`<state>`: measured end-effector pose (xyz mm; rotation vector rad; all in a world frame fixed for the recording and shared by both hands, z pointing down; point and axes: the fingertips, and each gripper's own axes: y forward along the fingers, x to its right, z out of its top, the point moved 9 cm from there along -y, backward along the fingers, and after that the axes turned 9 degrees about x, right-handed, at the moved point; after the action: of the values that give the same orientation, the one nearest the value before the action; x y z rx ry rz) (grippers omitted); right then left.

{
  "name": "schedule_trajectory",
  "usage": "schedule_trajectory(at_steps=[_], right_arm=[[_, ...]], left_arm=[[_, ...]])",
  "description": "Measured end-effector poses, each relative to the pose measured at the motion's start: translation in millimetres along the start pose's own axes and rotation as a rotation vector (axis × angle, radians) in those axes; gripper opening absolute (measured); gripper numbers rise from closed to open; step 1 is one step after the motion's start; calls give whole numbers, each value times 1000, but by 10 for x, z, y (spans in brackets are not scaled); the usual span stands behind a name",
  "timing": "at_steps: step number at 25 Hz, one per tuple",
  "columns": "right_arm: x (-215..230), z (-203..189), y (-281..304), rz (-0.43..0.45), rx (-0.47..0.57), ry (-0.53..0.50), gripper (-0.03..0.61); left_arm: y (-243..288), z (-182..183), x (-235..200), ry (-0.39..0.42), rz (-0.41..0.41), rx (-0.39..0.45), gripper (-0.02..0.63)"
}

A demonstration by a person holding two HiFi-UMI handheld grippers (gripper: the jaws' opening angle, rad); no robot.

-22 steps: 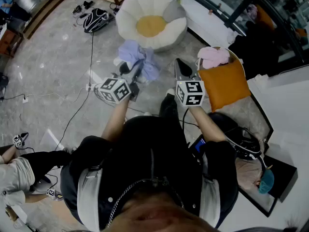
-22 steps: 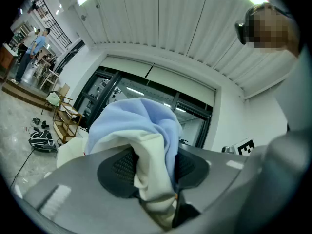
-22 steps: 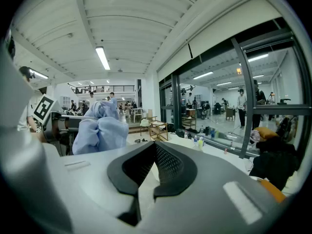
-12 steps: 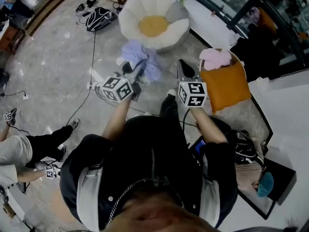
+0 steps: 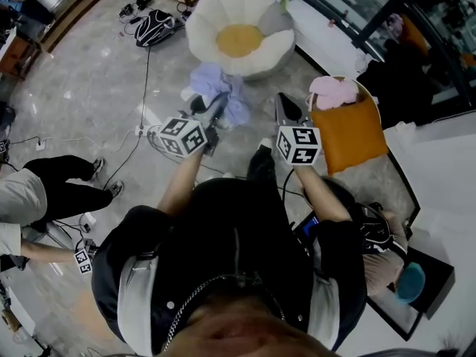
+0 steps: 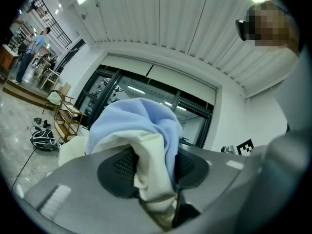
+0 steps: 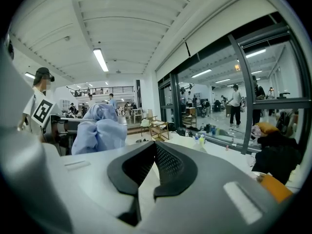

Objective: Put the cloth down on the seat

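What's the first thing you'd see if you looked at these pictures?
A big white seat shaped like a flower, with a yellow middle, sits on the floor at the top of the head view. Just below it, a light blue cloth is bunched in the left claw. To the right lies a bright orange cushion with a pink cloth at its top.

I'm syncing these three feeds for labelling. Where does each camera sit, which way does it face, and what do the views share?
Head view: on the person's head, facing steeply down at the floor and the seat; shows torso, both forearms, left gripper, right gripper.
Left gripper view: on the left gripper, looking along its jaws, clamped on the cloth.
Right gripper view: on the right gripper, looking along its closed, empty jaws toward windows.
Shared: all three show the cloth.
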<state>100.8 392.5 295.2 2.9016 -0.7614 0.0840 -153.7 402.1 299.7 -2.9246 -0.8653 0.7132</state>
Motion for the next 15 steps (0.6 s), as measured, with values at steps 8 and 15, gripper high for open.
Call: schedule_trajectory(at_steps=[8, 15], right_arm=[[-38, -30, -15, 5, -1, 5, -5], [-50, -68, 60, 12, -23, 26, -5]], left_arm=[[-57, -39, -3, 2, 6, -4, 167], [-28, -48, -45, -10, 17, -16, 166]])
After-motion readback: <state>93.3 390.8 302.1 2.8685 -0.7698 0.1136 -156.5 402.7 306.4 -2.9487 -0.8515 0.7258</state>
